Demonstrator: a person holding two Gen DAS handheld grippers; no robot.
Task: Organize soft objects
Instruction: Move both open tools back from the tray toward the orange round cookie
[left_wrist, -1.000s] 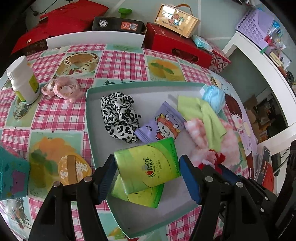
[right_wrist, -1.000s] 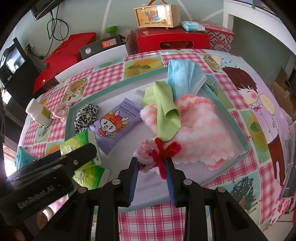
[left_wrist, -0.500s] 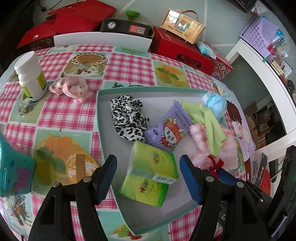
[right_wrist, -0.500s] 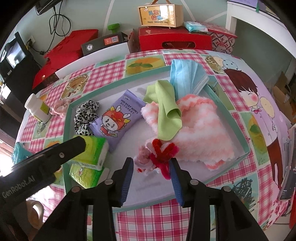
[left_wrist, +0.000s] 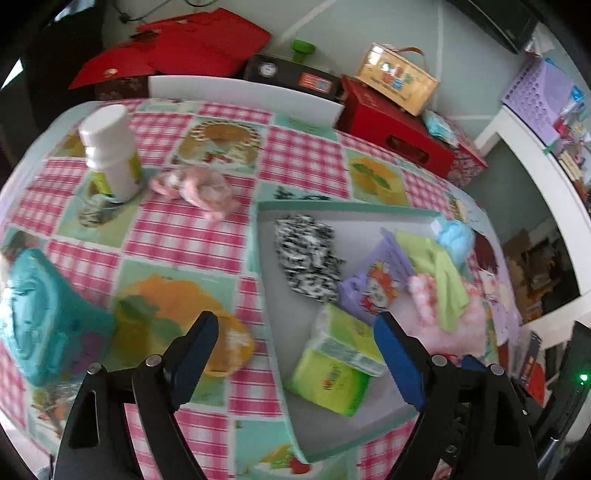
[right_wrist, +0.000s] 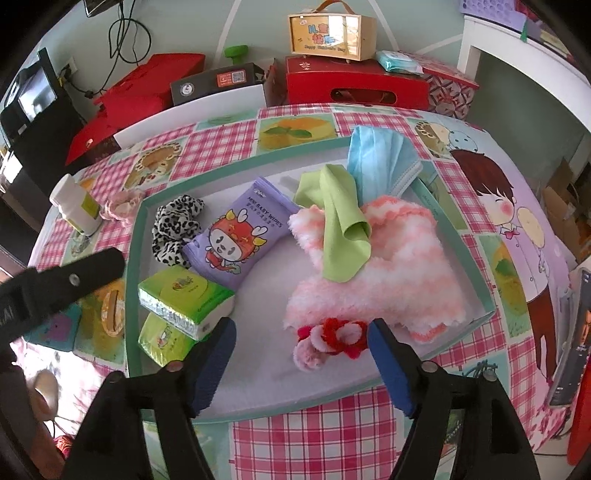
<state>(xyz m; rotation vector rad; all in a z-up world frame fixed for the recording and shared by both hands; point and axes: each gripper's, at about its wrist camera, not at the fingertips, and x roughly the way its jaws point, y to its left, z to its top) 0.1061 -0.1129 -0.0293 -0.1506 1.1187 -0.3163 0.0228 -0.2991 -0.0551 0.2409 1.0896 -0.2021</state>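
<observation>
Mask (right_wrist: 380, 162) clear in right view only.

Two green tissue packs (right_wrist: 186, 291) — one wipes pack (right_wrist: 236, 240) — two scrunchies (right_wrist: 177, 229).

surface (right_wrist: 303, 424): pink-and-white gingham with mint squares and cartoon pictures
tray (right_wrist: 133, 236): teal rim; pale grey floor
scrunchie (right_wrist: 173, 229), at 10 o'clock in tray: black-and-white leopard spots
wipes pack (right_wrist: 236, 240): lilac; red cartoon dragon
tissue packs (right_wrist: 184, 291): lime green
cloth (right_wrist: 340, 229): plain light green
fluffy towel (right_wrist: 391, 280): pink-and-white stripes
mask (right_wrist: 376, 158), at 1 o'clock: sky blue
flower (right_wrist: 340, 336): red and pink
gripper pads (right_wrist: 388, 365): blue
</observation>
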